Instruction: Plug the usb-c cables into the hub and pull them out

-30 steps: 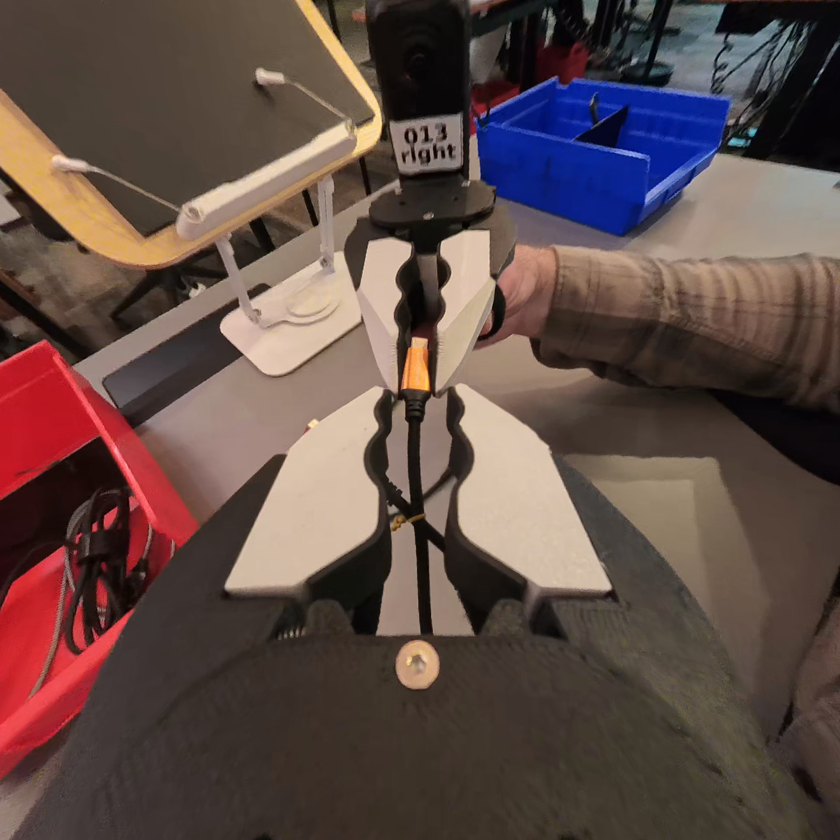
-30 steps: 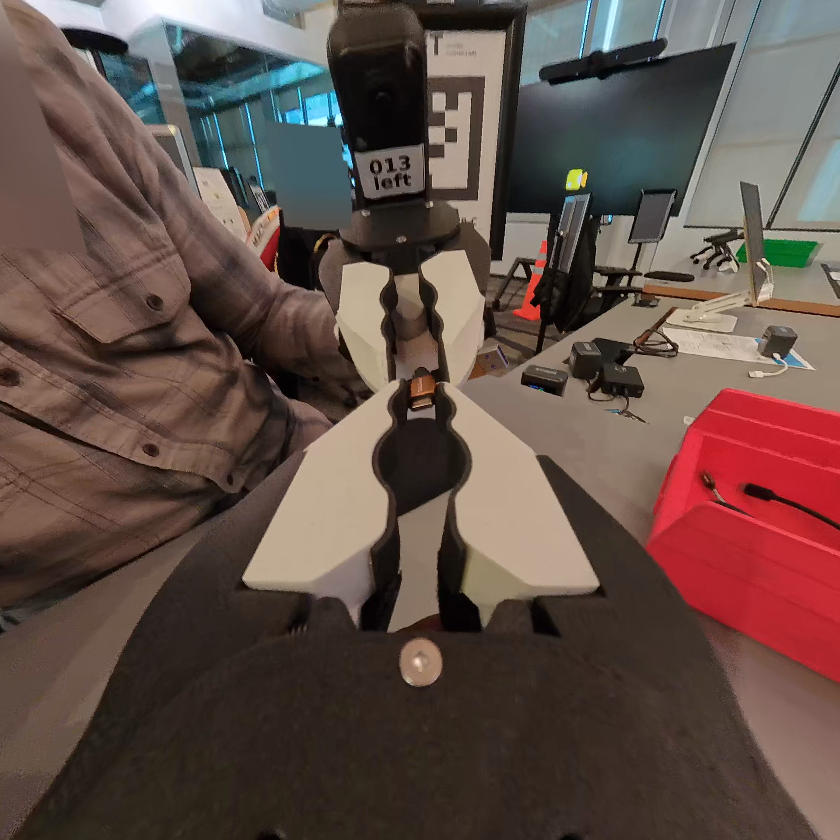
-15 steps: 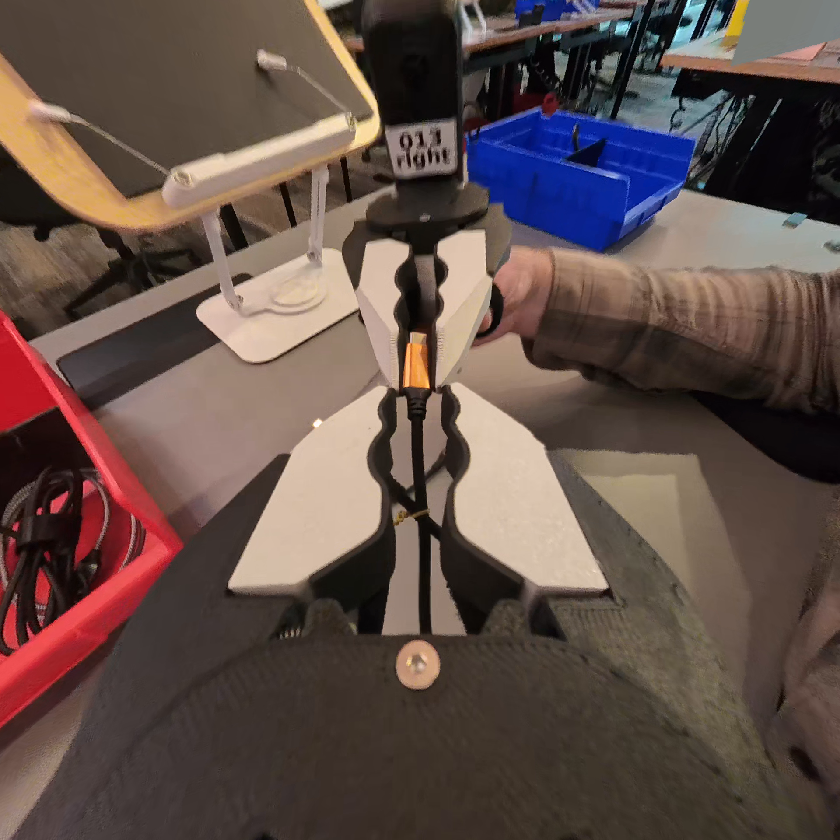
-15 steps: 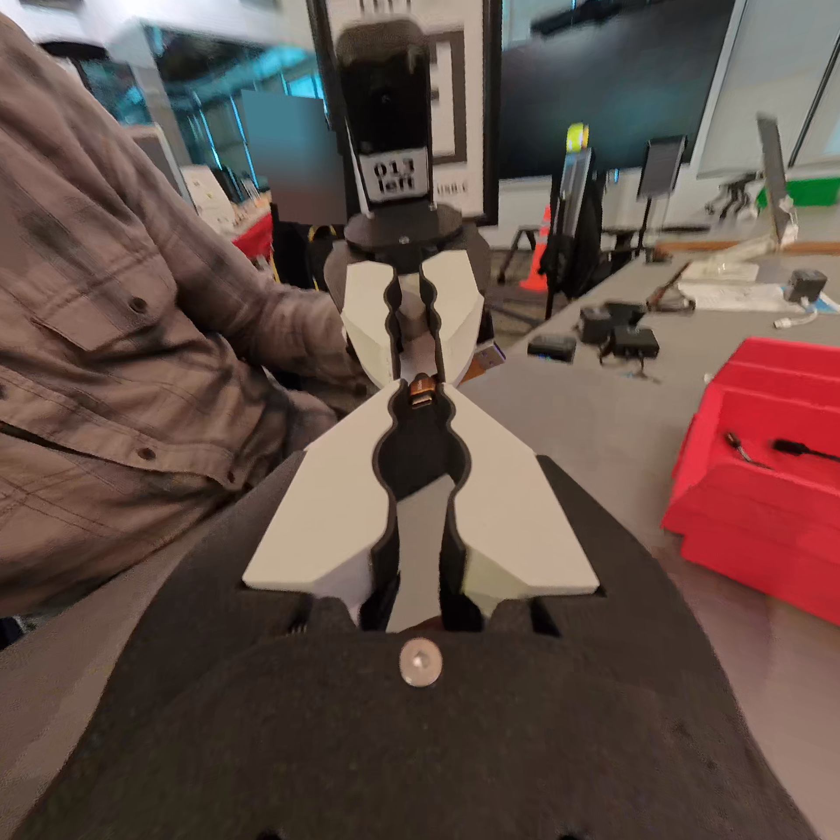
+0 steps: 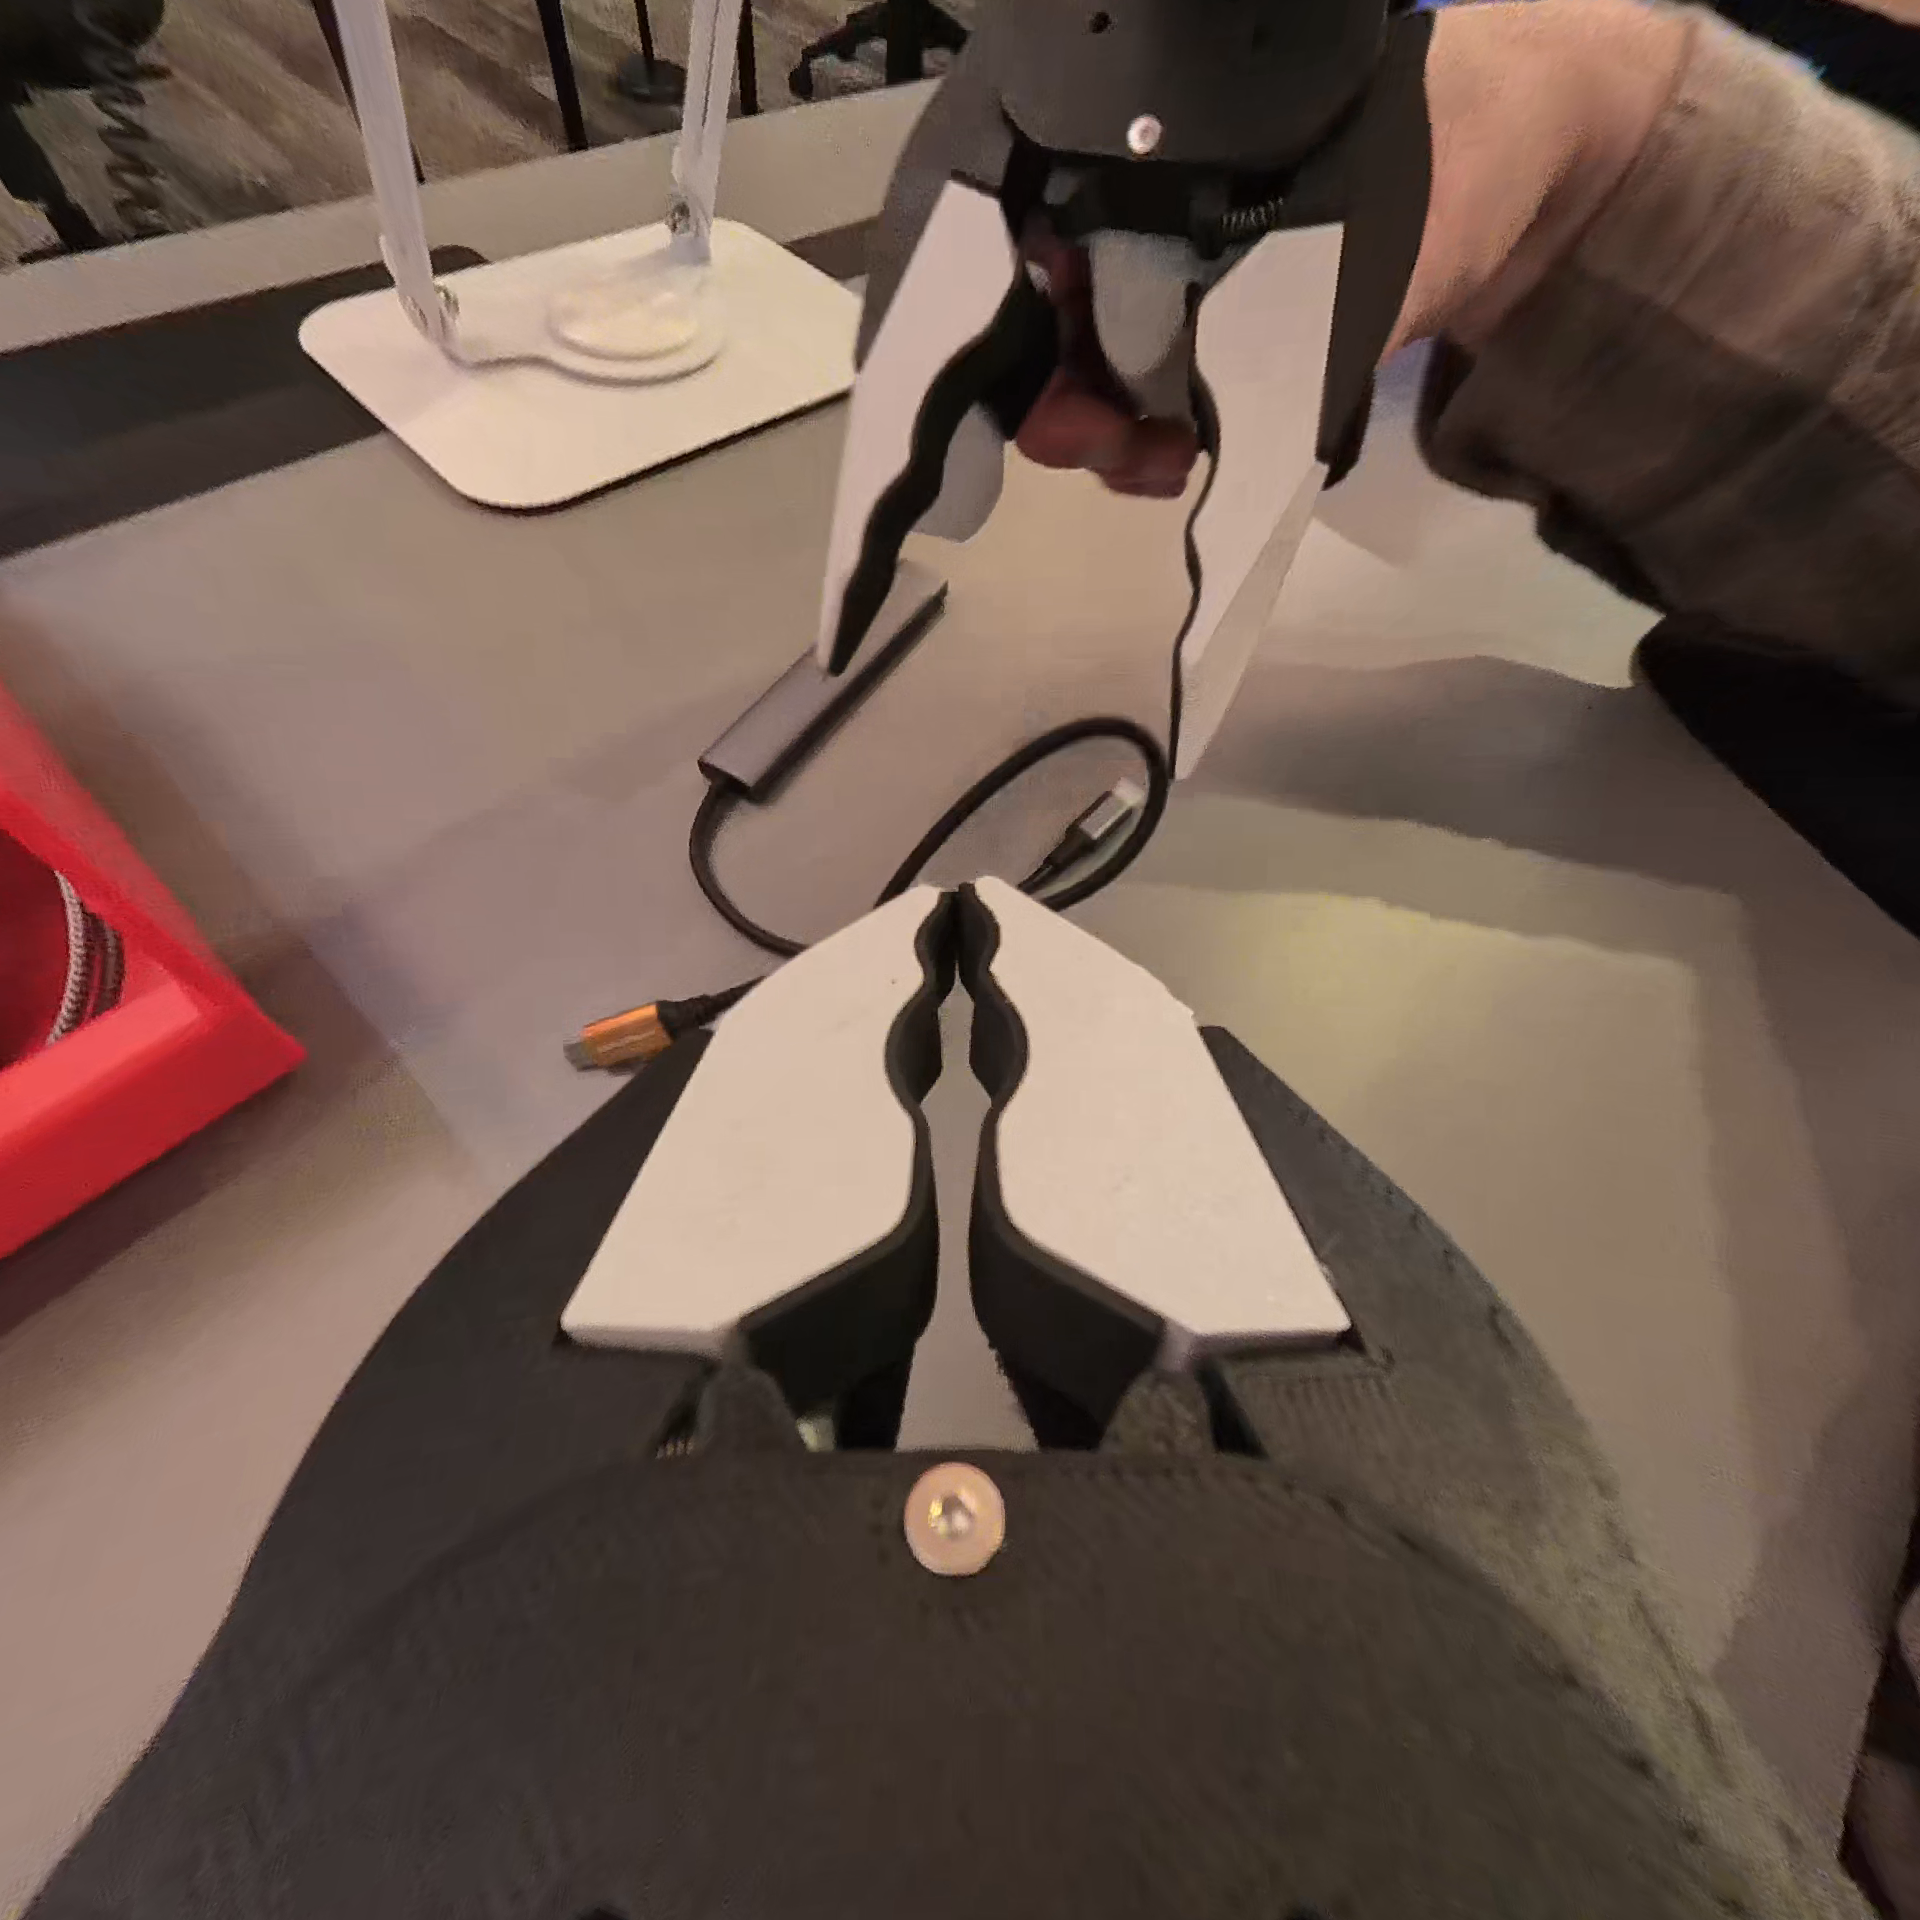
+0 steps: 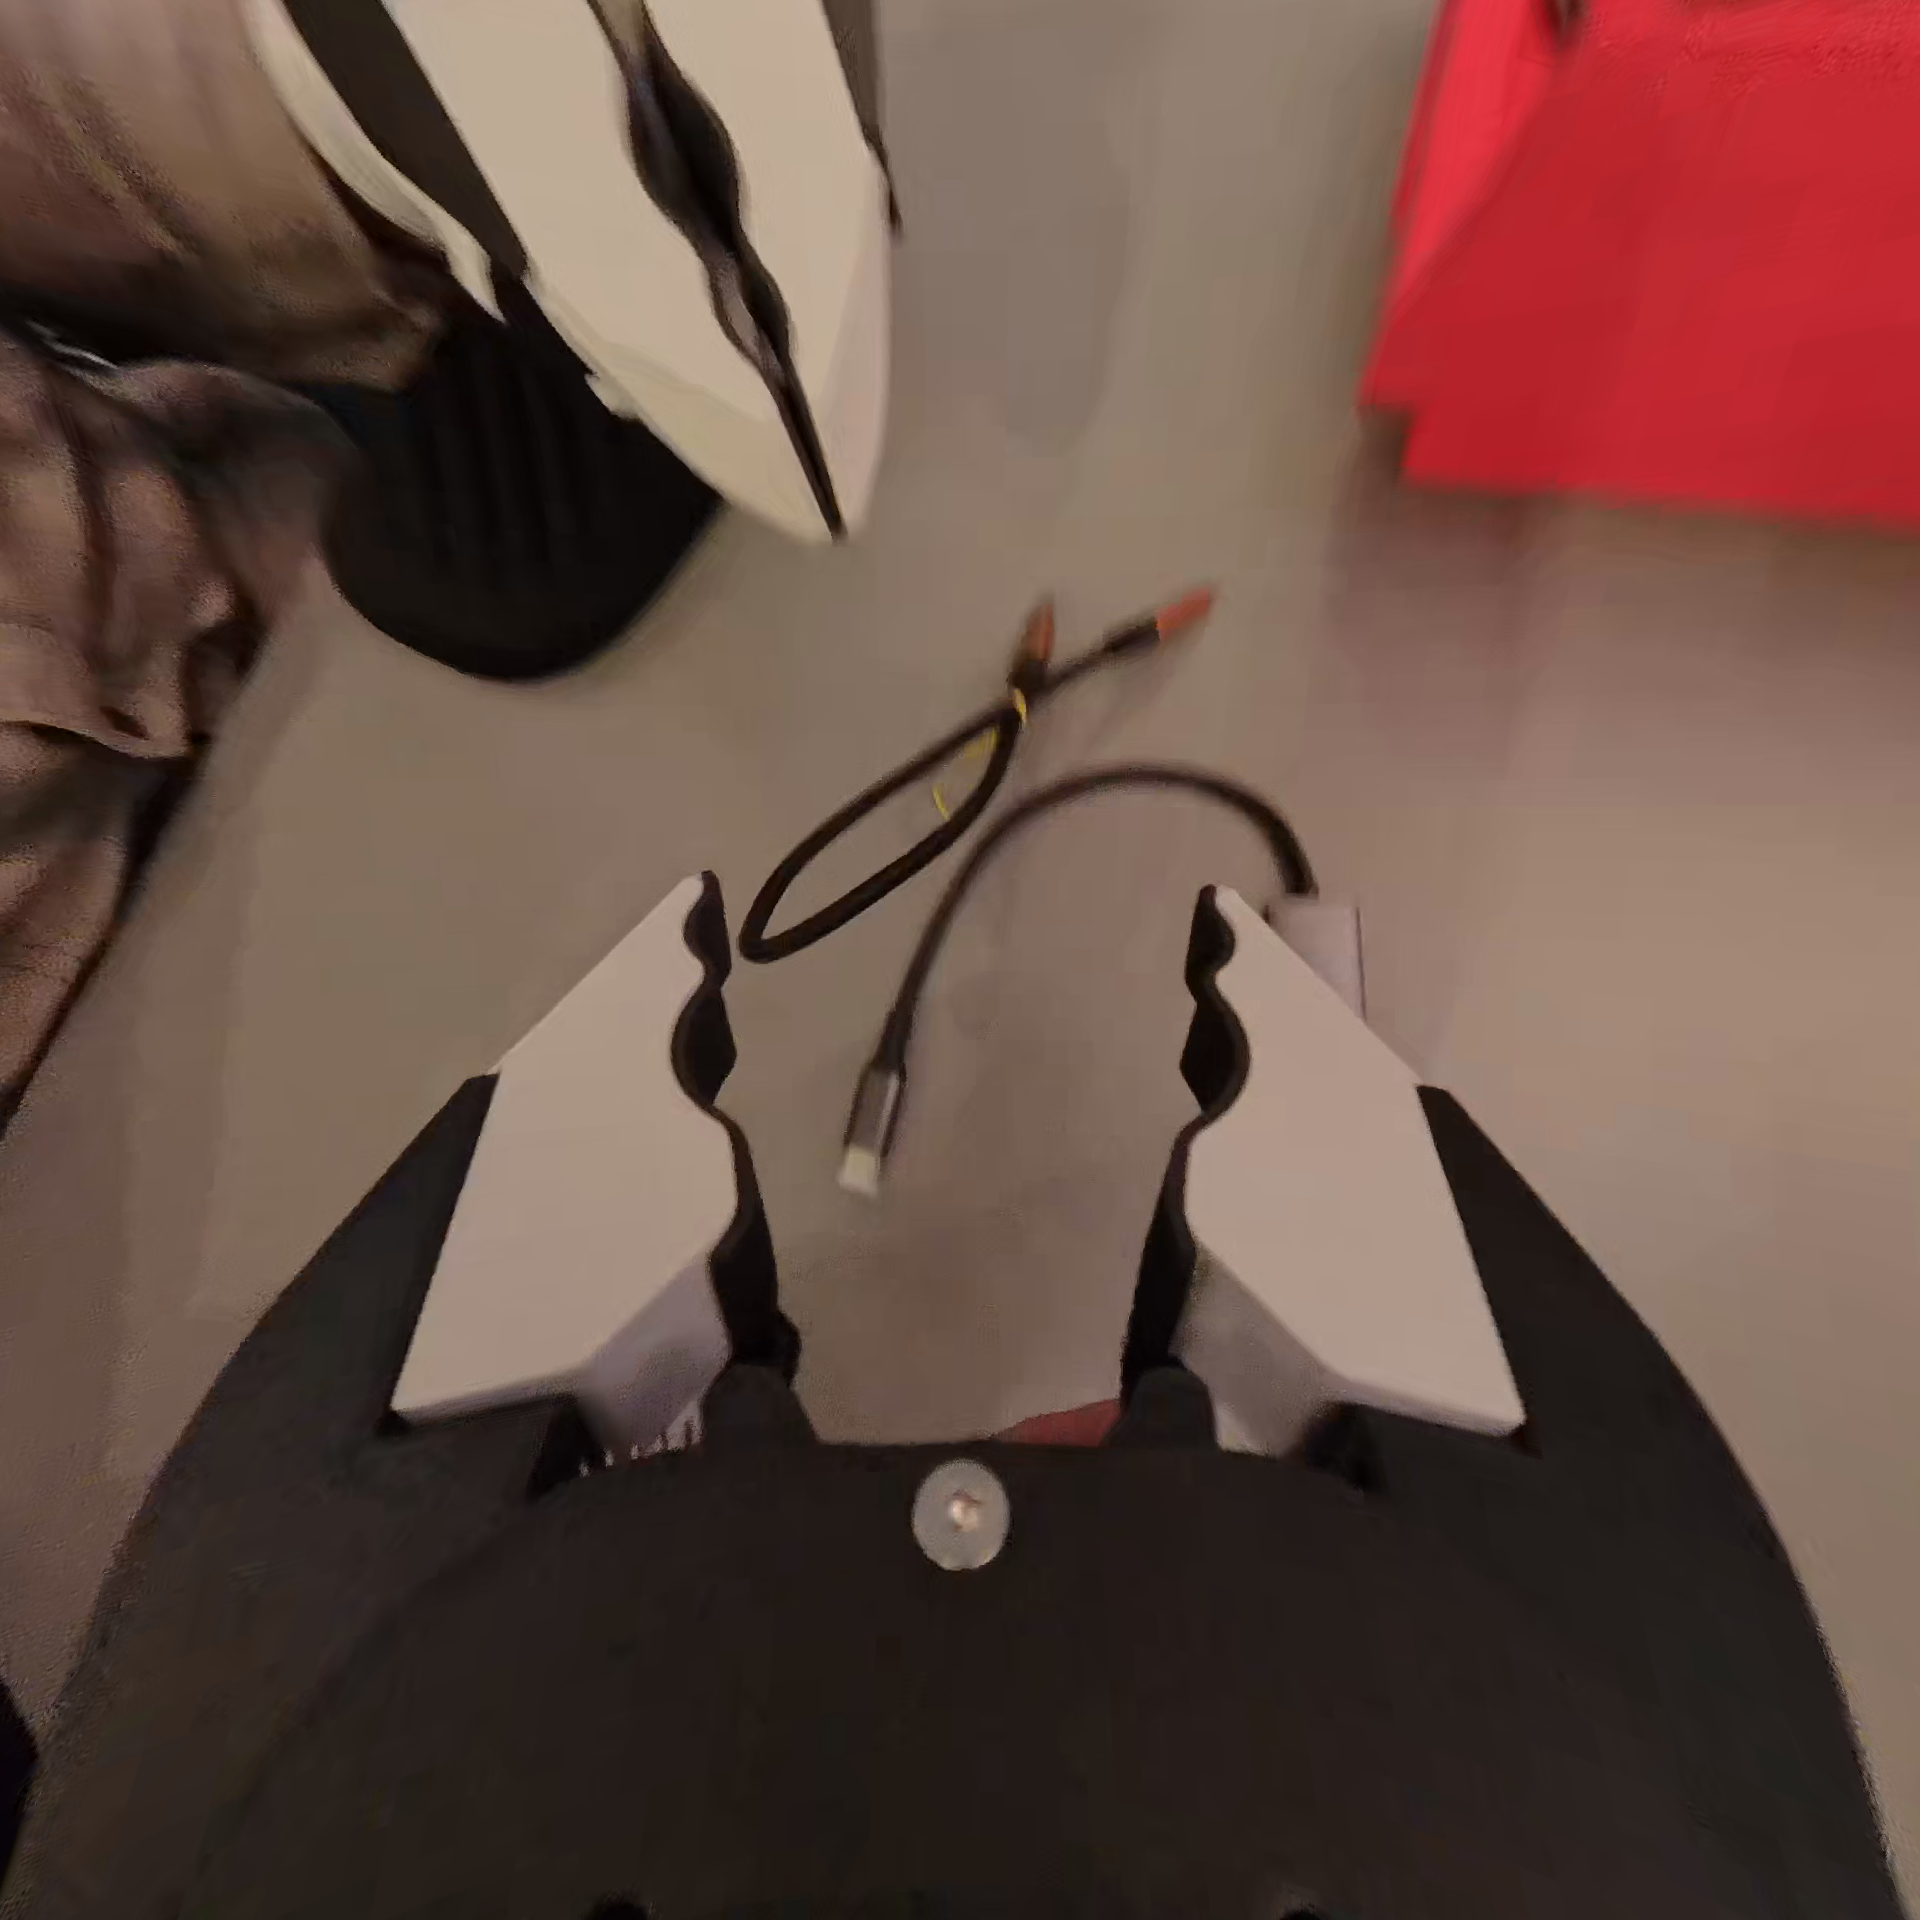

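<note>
The grey hub (image 5: 821,696) lies on the table, its own black lead curling to a silver plug (image 5: 1101,821). The black usb-c cable with orange plugs (image 5: 623,1044) lies loose on the table, just left of my left gripper (image 5: 956,896), which is shut and empty. My right gripper (image 6: 956,902) is open and empty just above the table, around the hub's silver plug (image 6: 868,1132). The hub (image 6: 1325,935) shows partly behind its right finger. The orange-plug cable (image 6: 883,842) lies beyond. In the left wrist view the right gripper (image 5: 1008,717) stands over the hub.
A red bin (image 5: 104,1091) holding cables sits at the left; it also shows in the right wrist view (image 6: 1662,260). A white stand base (image 5: 582,364) stands behind the hub. A person's sleeve (image 5: 1662,312) is at the right. The left gripper is farther from the hub (image 6: 1325,935), some 12 cm, than the right, some 6 cm. Look for it in the left wrist view (image 5: 737,758) too. The silver plug (image 5: 1101,821) is closer to my right gripper, around 7 cm from its tips; the left tips are 12 cm off. It is also in sight in the right wrist view (image 6: 877,1113).
Both grippers have come down from mid-air to the table. The orange-plug cable and the hub, held before, now lie loose. The right gripper has opened; the left is shut on nothing.
</note>
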Action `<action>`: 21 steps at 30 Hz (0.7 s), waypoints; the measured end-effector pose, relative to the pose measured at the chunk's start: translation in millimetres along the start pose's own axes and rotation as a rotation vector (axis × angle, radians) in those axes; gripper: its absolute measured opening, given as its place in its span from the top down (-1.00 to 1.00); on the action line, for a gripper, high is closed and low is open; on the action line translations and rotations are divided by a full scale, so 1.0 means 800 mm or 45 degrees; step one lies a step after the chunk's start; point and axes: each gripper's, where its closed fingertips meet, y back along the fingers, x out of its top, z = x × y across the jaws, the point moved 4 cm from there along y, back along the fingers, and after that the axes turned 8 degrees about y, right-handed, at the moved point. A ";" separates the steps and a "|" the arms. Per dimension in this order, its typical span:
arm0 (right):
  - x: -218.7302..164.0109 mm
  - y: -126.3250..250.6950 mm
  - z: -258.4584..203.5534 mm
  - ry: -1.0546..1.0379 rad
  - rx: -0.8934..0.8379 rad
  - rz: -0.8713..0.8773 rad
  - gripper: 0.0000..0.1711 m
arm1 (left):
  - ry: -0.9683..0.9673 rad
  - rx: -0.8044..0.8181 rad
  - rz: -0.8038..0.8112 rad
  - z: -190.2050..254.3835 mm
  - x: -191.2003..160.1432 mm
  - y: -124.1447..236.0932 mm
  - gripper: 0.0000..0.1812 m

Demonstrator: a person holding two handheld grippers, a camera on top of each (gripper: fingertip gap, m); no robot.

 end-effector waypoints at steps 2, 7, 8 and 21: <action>-0.025 0.001 -0.002 -0.093 -0.054 -0.069 -0.16 | 0.004 -0.022 0.007 -0.001 -0.004 0.000 1.00; -0.090 0.013 -0.009 -0.231 -0.324 -0.215 -0.76 | 0.006 -0.018 -0.016 -0.005 -0.015 -0.004 1.00; -0.098 0.018 -0.015 -0.278 -0.347 -0.195 -0.78 | -0.003 -0.010 -0.035 -0.003 -0.017 -0.004 1.00; -0.156 0.047 -0.023 -0.526 -0.869 -0.147 -0.86 | -0.068 -0.071 -0.075 0.044 -0.023 -0.015 1.00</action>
